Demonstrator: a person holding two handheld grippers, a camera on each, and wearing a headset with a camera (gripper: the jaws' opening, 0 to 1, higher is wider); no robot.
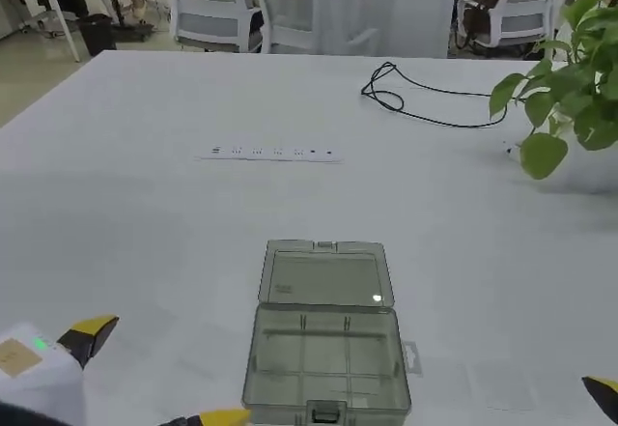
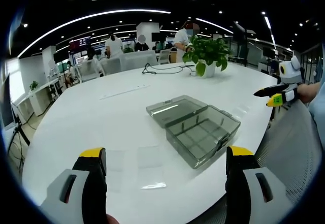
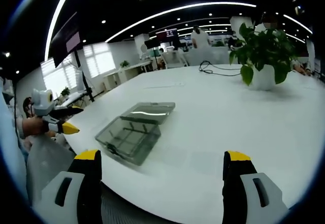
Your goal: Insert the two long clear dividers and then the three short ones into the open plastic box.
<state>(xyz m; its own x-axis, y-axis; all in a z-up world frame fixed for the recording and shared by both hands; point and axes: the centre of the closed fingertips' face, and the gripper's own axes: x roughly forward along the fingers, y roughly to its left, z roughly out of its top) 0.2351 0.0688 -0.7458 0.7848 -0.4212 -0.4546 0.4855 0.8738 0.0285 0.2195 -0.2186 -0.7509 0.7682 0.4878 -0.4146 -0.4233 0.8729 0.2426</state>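
Fingers of the left gripper (image 2: 165, 157) and right gripper (image 3: 162, 157) stood spread and empty. Clear dividers (image 2: 151, 168) lay flat beside the box (image 2: 179, 148), probably light, slick and thin, best pinched by an edge.

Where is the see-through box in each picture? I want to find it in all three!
Head view: the plastic box lies bottom centre, with its lid open.
Left gripper view: the plastic box is near the centre, slightly right.
Right gripper view: the plastic box is left of centre.
Shared landmark: the potted plant, farther back than the box.
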